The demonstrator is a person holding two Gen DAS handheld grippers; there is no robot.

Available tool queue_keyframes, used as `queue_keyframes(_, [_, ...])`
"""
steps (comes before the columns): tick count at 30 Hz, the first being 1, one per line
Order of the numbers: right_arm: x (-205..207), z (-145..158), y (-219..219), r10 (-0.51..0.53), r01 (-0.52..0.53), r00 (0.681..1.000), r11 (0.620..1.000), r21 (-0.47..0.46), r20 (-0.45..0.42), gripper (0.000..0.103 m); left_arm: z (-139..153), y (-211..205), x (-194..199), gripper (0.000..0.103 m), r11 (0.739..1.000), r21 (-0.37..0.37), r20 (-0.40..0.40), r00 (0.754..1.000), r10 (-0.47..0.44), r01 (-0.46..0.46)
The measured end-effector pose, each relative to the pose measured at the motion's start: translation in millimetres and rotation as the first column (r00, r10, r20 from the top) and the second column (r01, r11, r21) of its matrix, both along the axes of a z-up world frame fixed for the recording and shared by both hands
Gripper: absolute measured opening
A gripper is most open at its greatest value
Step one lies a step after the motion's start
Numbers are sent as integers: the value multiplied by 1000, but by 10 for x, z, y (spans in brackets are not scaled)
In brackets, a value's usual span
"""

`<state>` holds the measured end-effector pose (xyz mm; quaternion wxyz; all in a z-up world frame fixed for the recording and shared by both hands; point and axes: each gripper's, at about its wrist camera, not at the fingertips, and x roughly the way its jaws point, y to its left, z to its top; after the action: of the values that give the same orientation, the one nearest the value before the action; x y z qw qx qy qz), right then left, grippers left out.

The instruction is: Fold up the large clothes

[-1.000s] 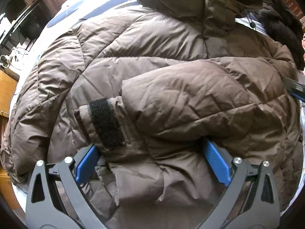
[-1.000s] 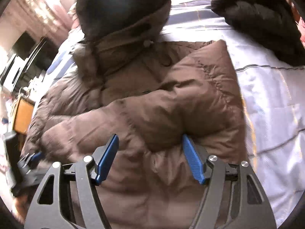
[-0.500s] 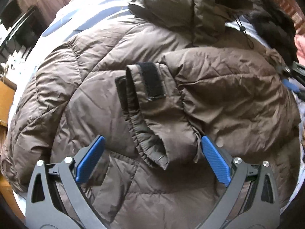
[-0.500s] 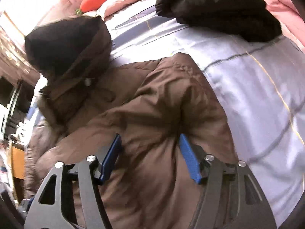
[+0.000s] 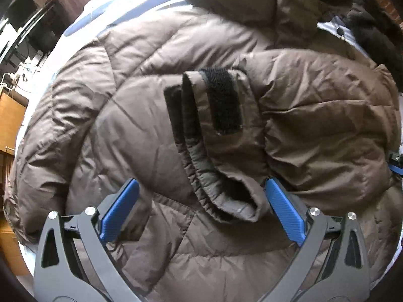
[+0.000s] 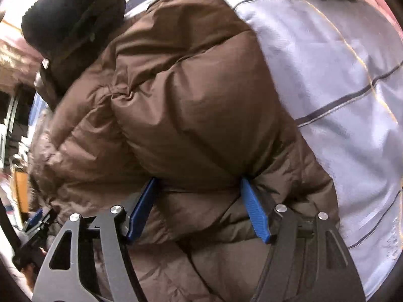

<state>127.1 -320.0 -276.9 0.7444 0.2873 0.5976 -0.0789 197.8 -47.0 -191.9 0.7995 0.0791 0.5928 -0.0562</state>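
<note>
Both hand-held grippers [image 5: 201, 211] [image 6: 199, 209] straddle brown jacket [image 5: 156, 130] folds.

The right gripper [image 6: 199, 209] has a bulging fold of the brown puffer jacket [image 6: 196, 105] wedged between its blue pads [image 6: 254, 209], which press into it. Beyond the fingertips lies the dark hood [image 6: 73, 15]; right of the fingers spreads the pale striped bedsheet [image 6: 327, 80]

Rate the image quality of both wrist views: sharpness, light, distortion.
Left wrist view: mostly sharp, the cuff and its black hook-and-loop strip crisp, the bedsheet blown out at top; fisheye bends the brown jacket outward. Right wrist view: motion-smeared, especially at left, strong glare at upper left.
</note>
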Motion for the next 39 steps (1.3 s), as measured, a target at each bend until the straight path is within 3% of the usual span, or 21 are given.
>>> queue_keyframes(3, [8, 256, 161, 28, -26, 999, 995, -92, 25, 70, 66, 38, 10, 101, 1000, -14, 17, 1000, 20, -20])
queue_keyframes(5, [-9, 548, 329, 88, -67, 984, 988, -138, 156, 70, 153, 53, 1, 101, 1000, -20, 62, 998, 19, -18])
queue_keyframes(7, [25, 657, 504, 167, -125, 964, 972, -200, 208, 76, 124, 44, -6, 101, 1000, 17, 72, 997, 14, -15])
queue_keyframes(8, [71, 602, 593, 206, -167, 963, 963, -213, 176, 81, 39, 34, 1, 101, 999, 39, 43, 999, 5, -6])
queue_keyframes(11, [154, 217, 698, 241, -233, 970, 961, -151, 39, 81, 85, 88, 20, 101, 1000, 22, 43, 999, 1, -2])
queue_keyframes(13, [122, 247, 691, 215, -204, 975, 967, -151, 54, 81, 277, 227, 42, 101, 999, 4, 97, 995, 31, -32])
queue_keyframes(16, [76, 403, 690, 234, -222, 969, 966, -135, 77, 81, 654, 762, 53, 101, 975, -136, 188, 962, 200, -176])
queue_keyframes(17, [62, 428, 687, 229, -217, 970, 967, -134, 83, 82, 732, 1074, 53, 101, 939, -203, 176, 933, 313, -276])
queue_keyframes(18, [31, 430, 695, 230, -219, 970, 967, -131, 81, 83, 767, 1440, 23, 101, 877, -279, 139, 887, 441, -392])
queue_keyframes(20, [-84, 433, 732, 244, -235, 967, 965, -118, 69, 84, 754, 2140, -134, 101, 692, -427, 46, 750, 660, -583])
queue_keyframes(21, [-135, 394, 749, 249, -241, 967, 964, -116, 61, 84, 699, 2566, -263, 101, 548, -496, -25, 642, 767, -674])
queue_keyframes(22, [-168, 362, 785, 255, -249, 966, 962, -113, 41, 84, 651, 2792, -316, 101, 466, -521, -66, 579, 813, -715])
queue_keyframes(23, [-161, 364, 846, 259, -254, 965, 961, -112, 32, 84, 550, 3185, -487, 101, 311, -549, -141, 453, 880, -776])
queue_keyframes(25, [-218, 342, 915, 271, -267, 962, 958, -107, 24, 84, 351, 3718, -781, 101, 92, -542, -252, 266, 931, -835])
queue_keyframes(27, [-249, 360, 995, 290, -286, 957, 953, -106, 26, 84, 187, 4048, -941, 101, -25, -526, -326, 174, 929, -850])
queue_keyframes(29, [-228, 416, 1025, 308, -304, 951, 947, -104, 30, 85, 72, 4285, -1039, 101, -85, -509, -356, 120, 927, -856])
queue_keyframes(30, [-209, 408, 1056, 318, -313, 948, 944, -106, 29, 85, 32, 4395, -1080, 101, -101, -495, -356, 95, 930, -863])
queue_keyframes(33, [-221, 415, 1169, 337, -332, 941, 935, -122, 25, 89, 4, 4603, -1167, 101, -125, -452, -311, 25, 950, -883])
queue_keyframes(35, [-119, 381, 1259, 343, -338, 939, 932, -132, 15, 89, -11, 4650, -1125, 101, -96, -404, -263, 15, 965, -910])
queue_keyframes(37, [-74, 349, 1269, 349, -345, 937, 928, -141, 7, 89, -61, 4668, -1044, 101, -67, -384, -256, 36, 966, -921])
queue_keyframes(39, [-29, 340, 1331, 360, -356, 933, 922, -150, 5, 89, -159, 4694, -1017, 101, -78, -396, -285, 42, 958, -915])
